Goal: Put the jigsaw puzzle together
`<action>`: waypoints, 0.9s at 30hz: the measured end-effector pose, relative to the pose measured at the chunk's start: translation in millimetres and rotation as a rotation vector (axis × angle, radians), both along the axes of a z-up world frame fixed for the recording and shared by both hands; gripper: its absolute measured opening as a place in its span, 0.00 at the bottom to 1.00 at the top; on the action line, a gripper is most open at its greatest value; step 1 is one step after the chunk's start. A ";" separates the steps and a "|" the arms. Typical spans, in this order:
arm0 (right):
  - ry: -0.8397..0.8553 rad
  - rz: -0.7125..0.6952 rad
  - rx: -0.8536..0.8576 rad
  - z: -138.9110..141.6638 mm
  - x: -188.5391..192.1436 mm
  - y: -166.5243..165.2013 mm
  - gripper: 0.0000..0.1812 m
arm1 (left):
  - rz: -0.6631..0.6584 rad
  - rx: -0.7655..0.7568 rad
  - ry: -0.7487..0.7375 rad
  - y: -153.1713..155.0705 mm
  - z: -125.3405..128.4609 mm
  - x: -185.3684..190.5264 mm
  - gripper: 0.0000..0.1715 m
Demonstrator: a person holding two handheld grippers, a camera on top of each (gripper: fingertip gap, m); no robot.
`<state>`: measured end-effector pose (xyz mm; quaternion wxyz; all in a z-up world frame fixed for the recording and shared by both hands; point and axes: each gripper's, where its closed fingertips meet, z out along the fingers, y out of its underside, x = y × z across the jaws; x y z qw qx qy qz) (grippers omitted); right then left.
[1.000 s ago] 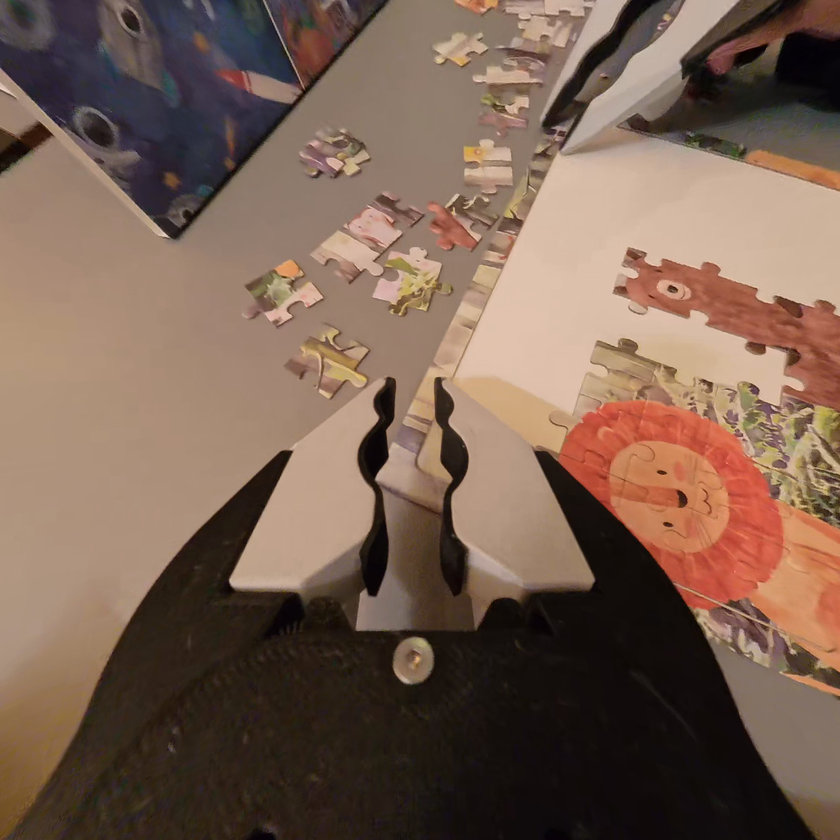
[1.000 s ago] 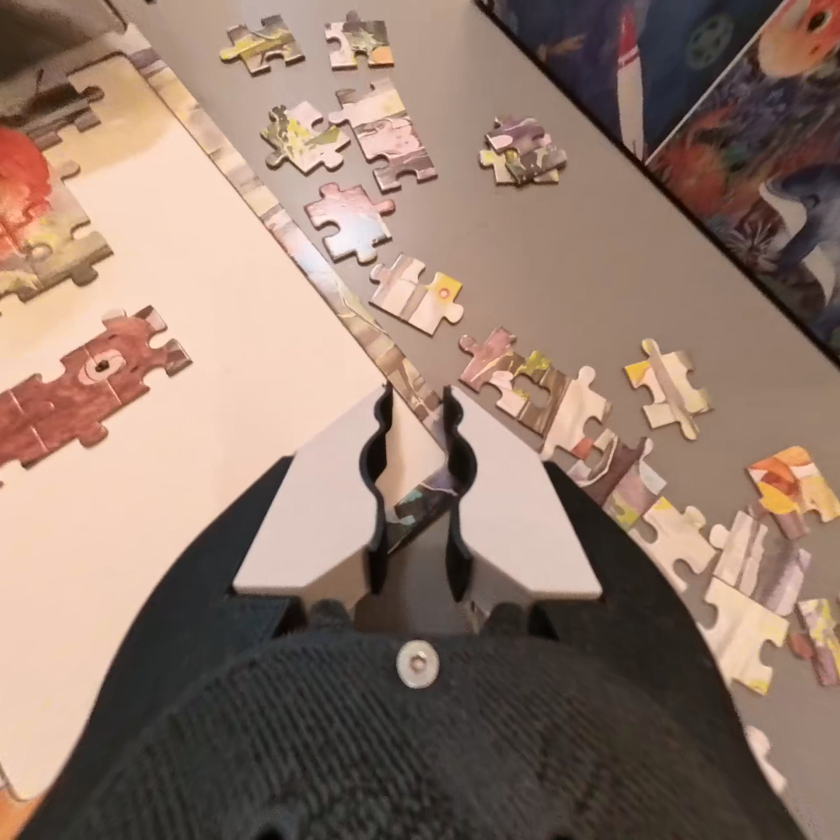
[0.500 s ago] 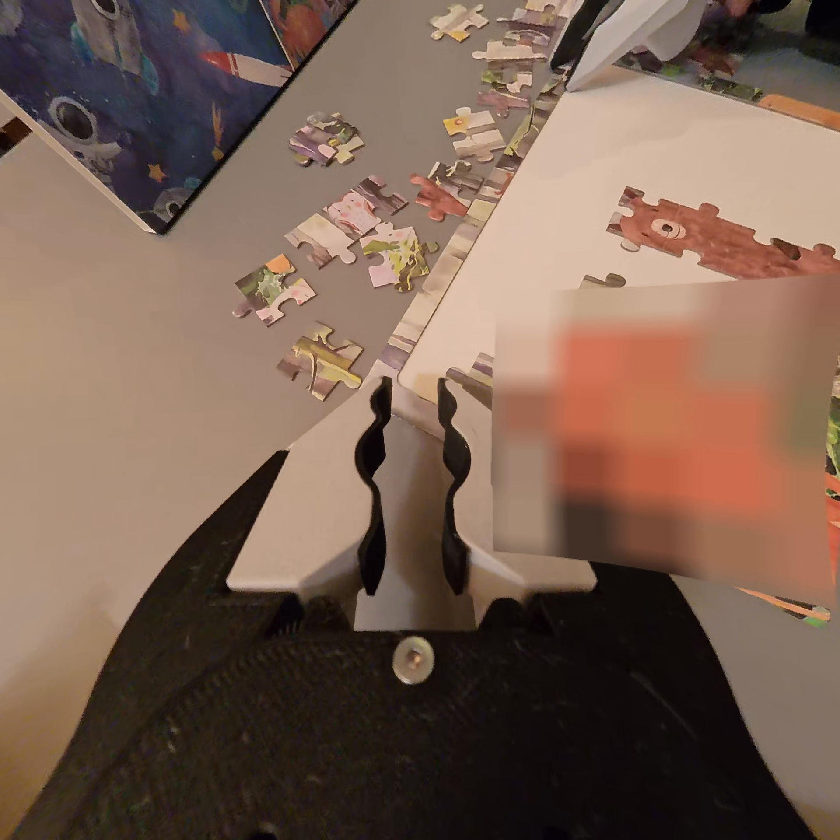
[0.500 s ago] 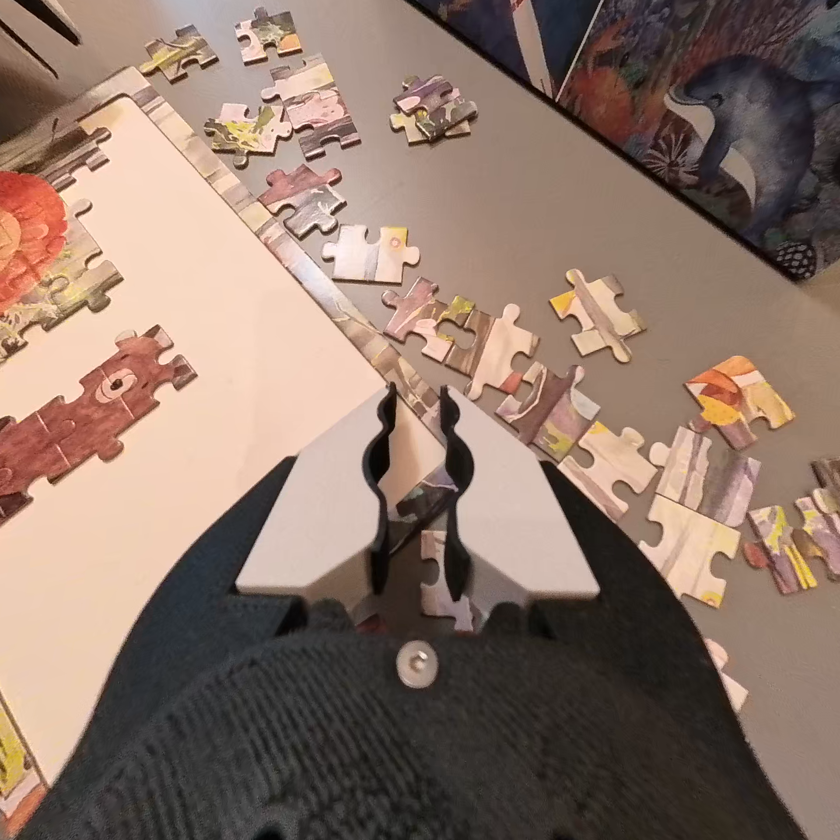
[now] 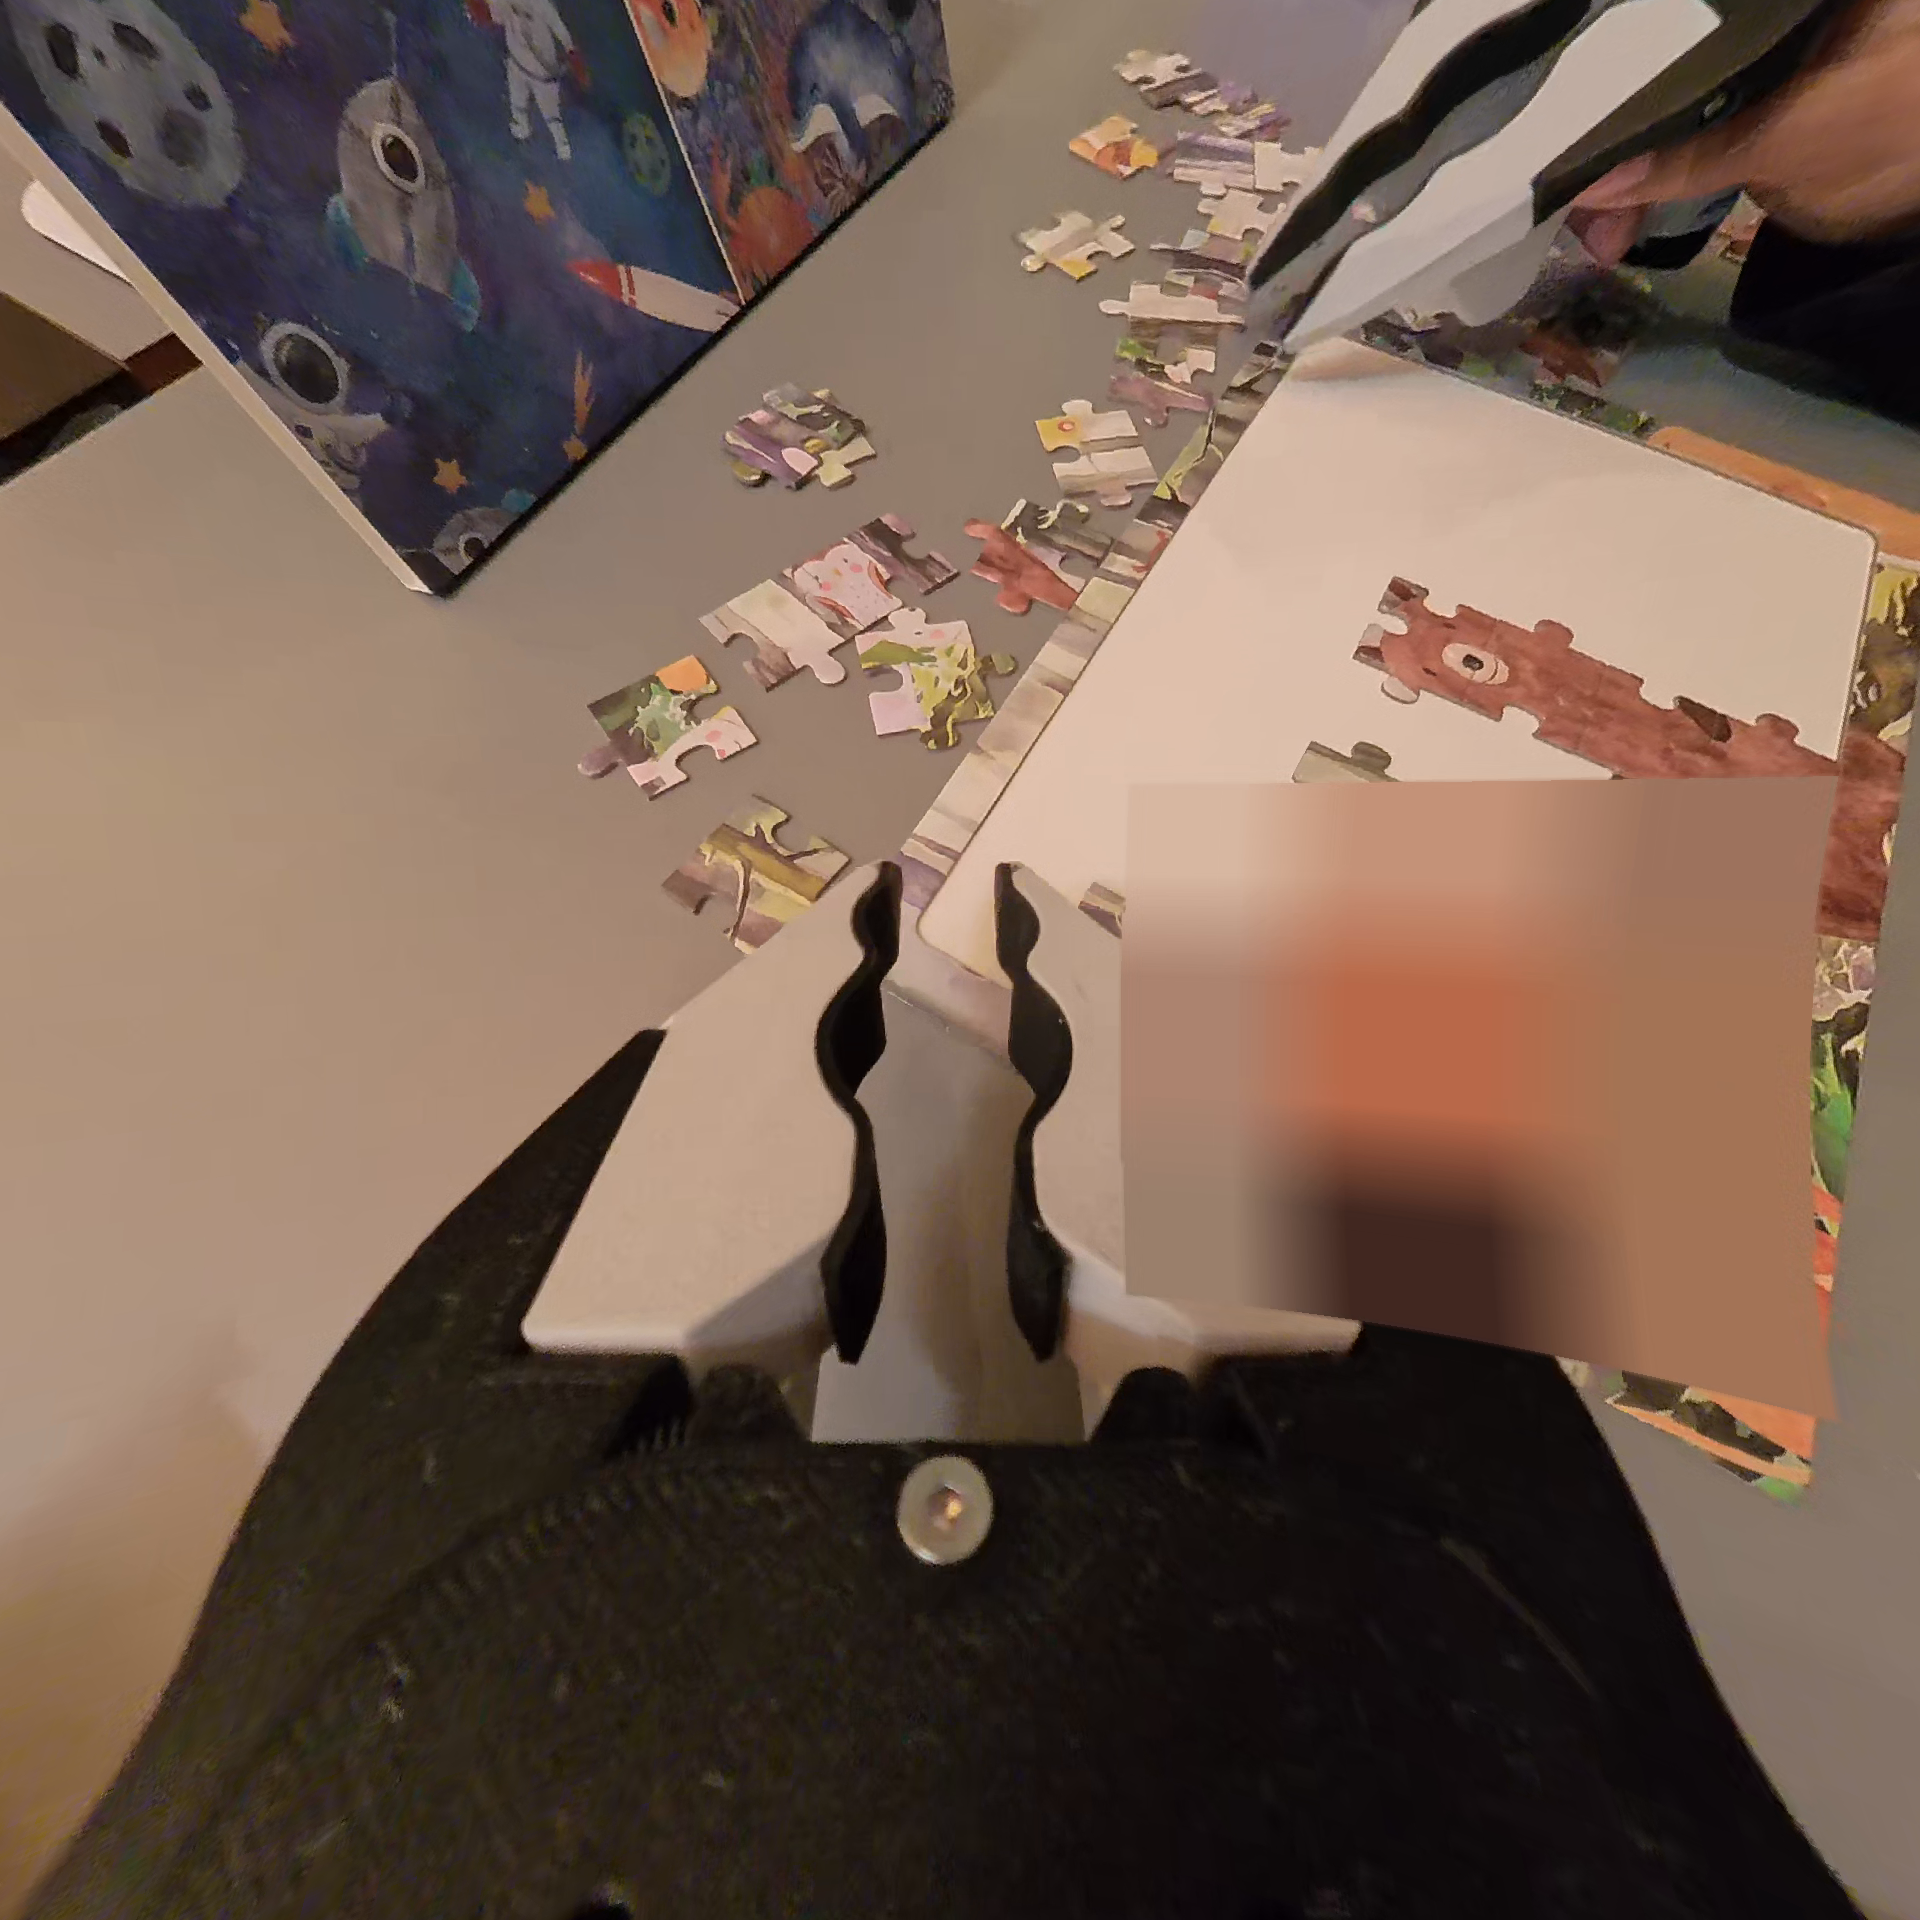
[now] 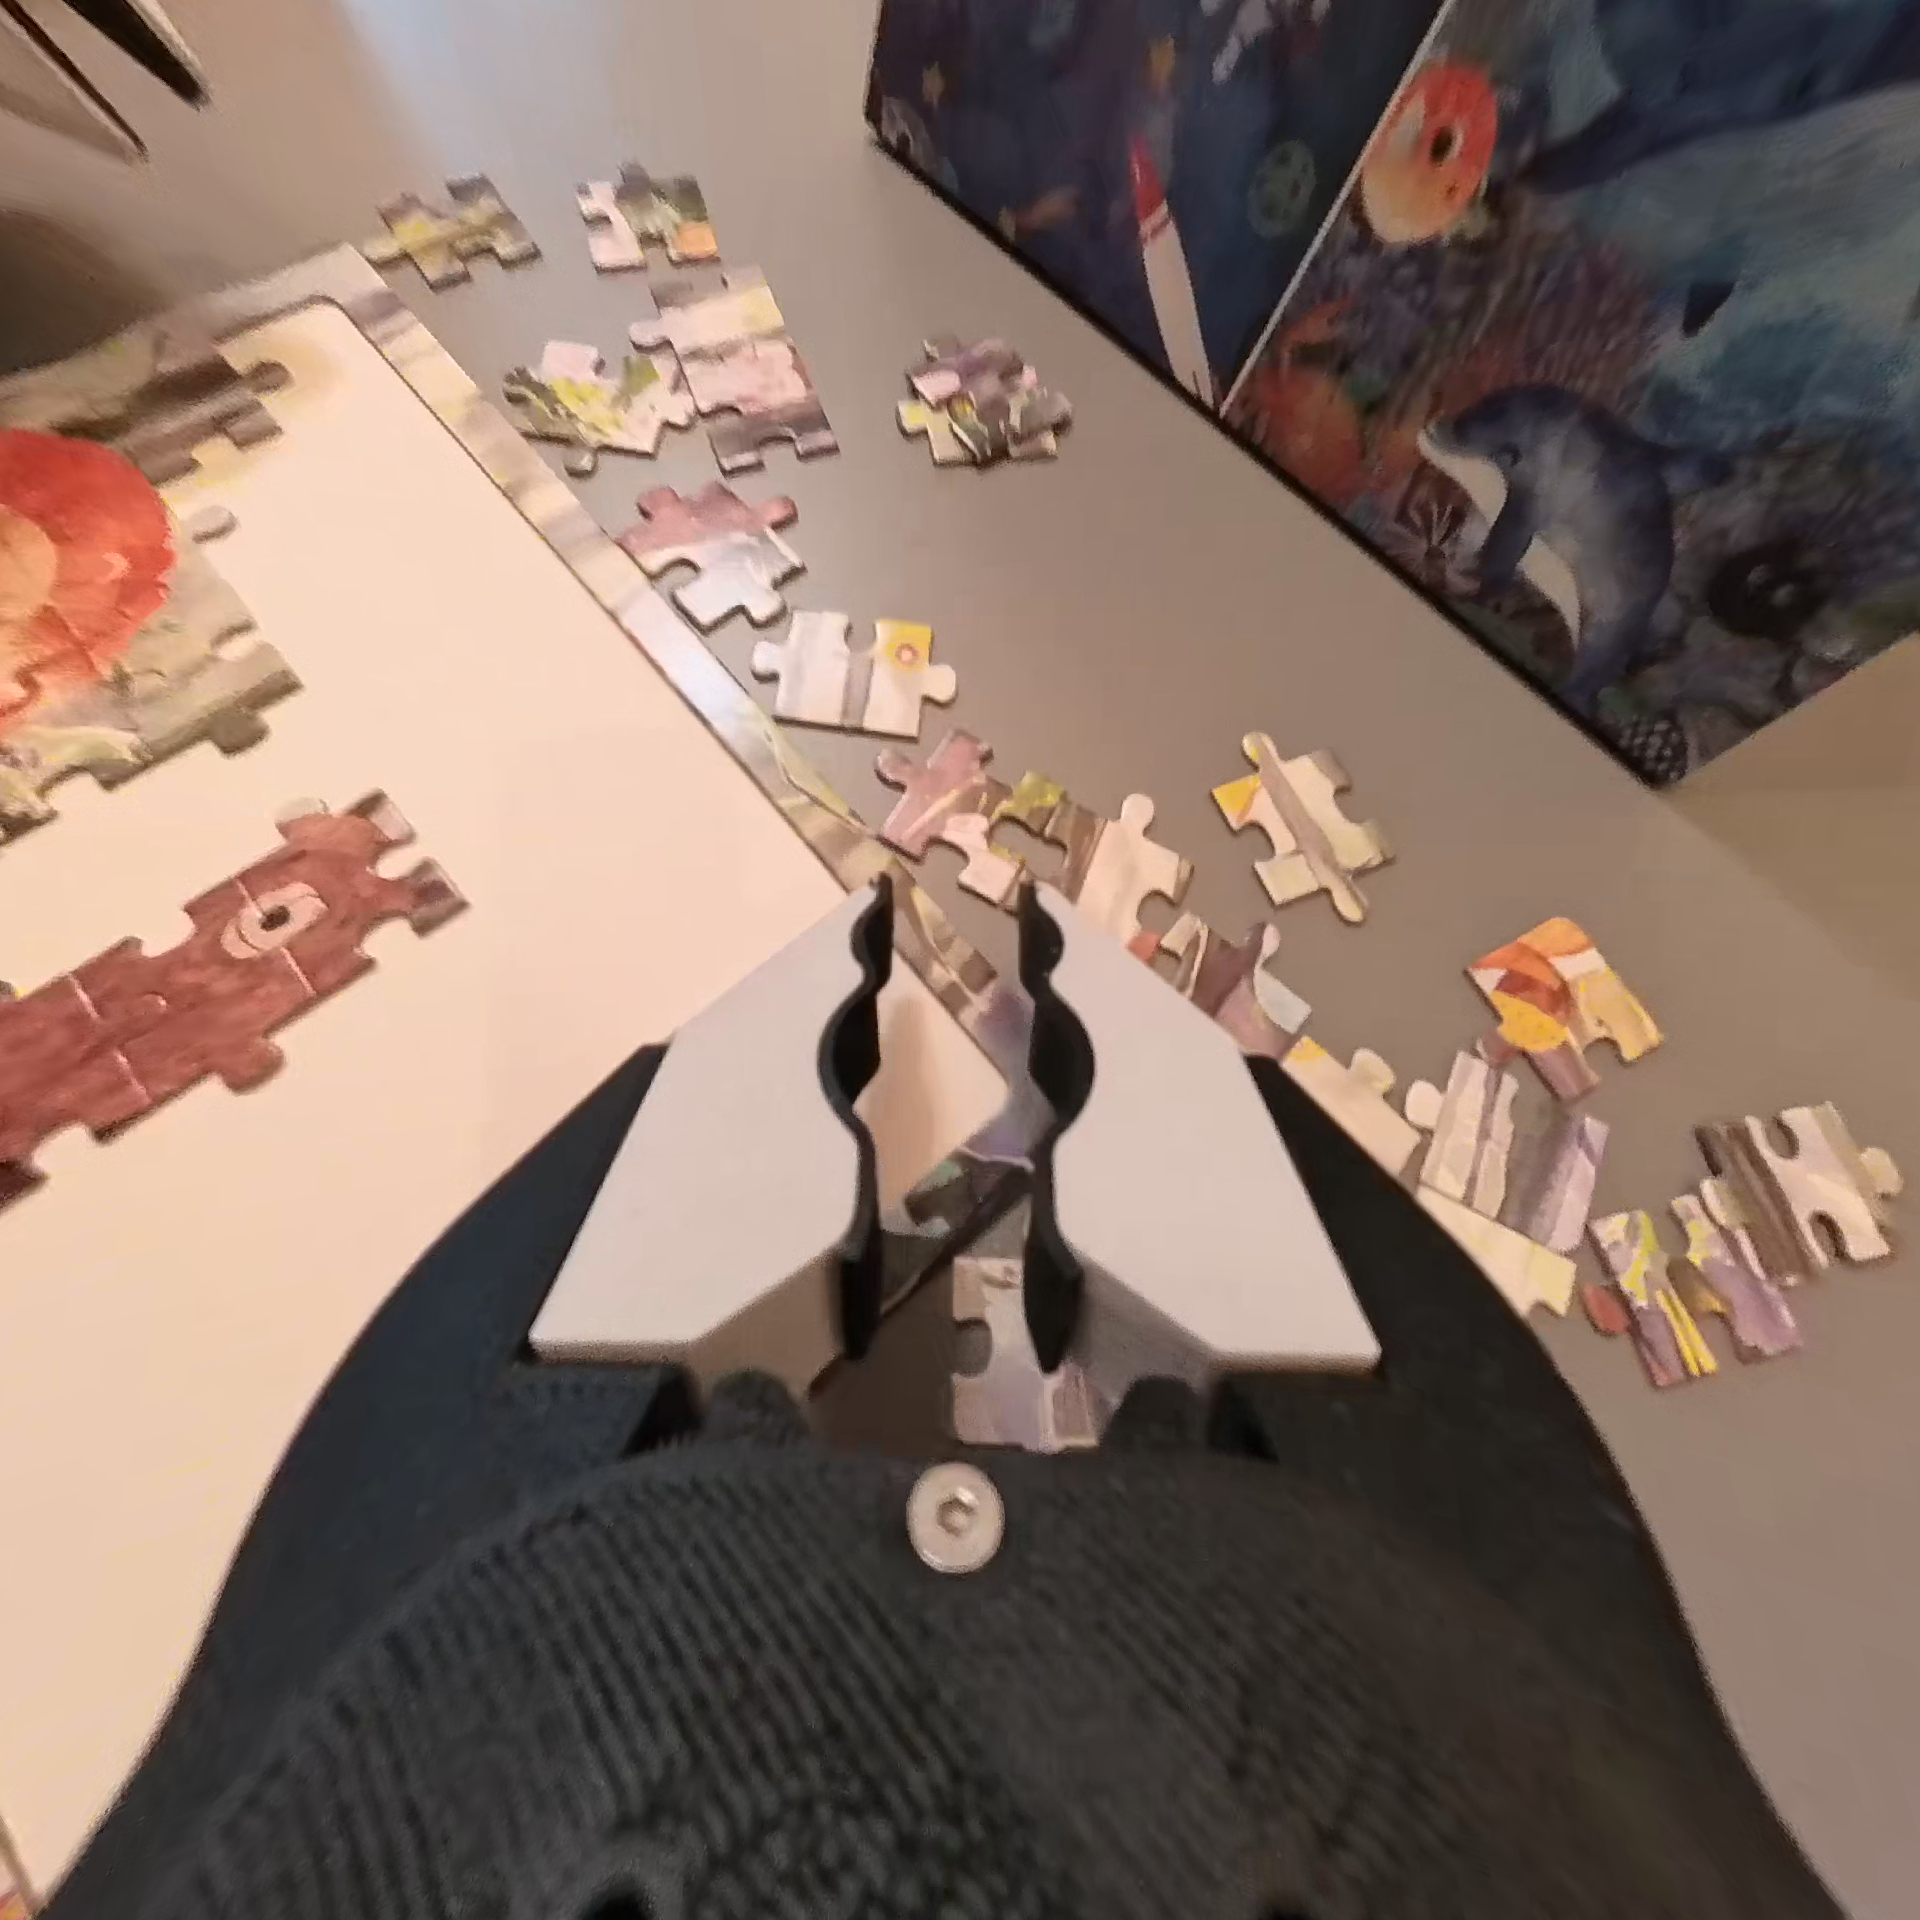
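We see a puzzle tray lying flat on the grey table. It is white inside and has a painted rim. Most of it is bare. A brown bear strip of joined pieces lies flat in the tray, with one eye showing. Beside it, apart from it, is a lion patch with an orange mane and grey-green pieces joined round it.

Many loose pieces lie flat and face up on the table, just outside the tray's long edge. They are mostly purple, grey, white and yellow-green. One small pile sits farther out, with pieces on top of each other. An orange piece lies near the far end of the row.
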<state>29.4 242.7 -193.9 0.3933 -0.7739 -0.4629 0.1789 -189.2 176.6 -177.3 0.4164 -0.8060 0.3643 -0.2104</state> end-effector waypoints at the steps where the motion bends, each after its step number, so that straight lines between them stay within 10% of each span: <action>1: 0.022 0.009 0.009 4.7 -3.6 -1.6 0.12 | -0.006 -0.005 -0.008 -0.9 0.3 1.8 0.10; 27: 0.154 0.192 -0.058 14.6 -89.9 -41.0 0.17 | -0.176 -0.142 -0.100 -29.1 -3.6 52.9 0.15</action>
